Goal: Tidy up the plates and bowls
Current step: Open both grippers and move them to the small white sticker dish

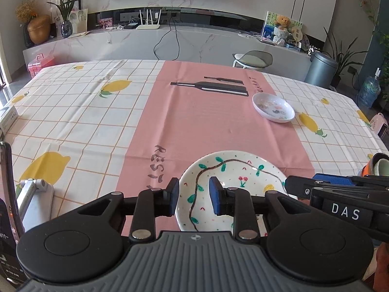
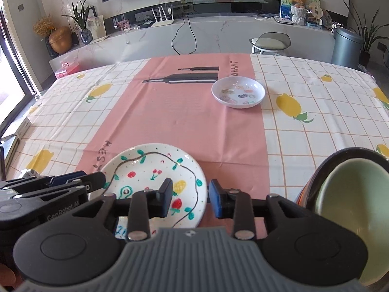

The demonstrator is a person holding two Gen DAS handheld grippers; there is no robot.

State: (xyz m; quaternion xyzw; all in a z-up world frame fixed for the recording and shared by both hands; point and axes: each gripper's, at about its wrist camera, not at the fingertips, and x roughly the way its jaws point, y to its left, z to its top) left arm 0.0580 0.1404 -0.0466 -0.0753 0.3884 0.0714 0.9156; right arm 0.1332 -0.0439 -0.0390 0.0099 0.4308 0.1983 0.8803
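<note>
The painted plate (image 2: 155, 182) lies at the worktop's near edge — left hand-held gripper (image 1: 194, 196) and right hand-held gripper (image 2: 190, 198) both part-open astride its opposite rims, gripping nothing.

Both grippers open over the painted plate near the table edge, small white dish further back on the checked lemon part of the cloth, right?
Not quite: the small white dish sits on the pink strip, as the right wrist view shows. The rest stands.

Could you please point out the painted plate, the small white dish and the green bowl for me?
painted plate (image 2: 155, 170): right wrist view, on its painted centre.
small white dish (image 2: 238, 92): right wrist view, on its inner bottom.
green bowl (image 2: 352, 194): right wrist view, on its inner wall.
</note>
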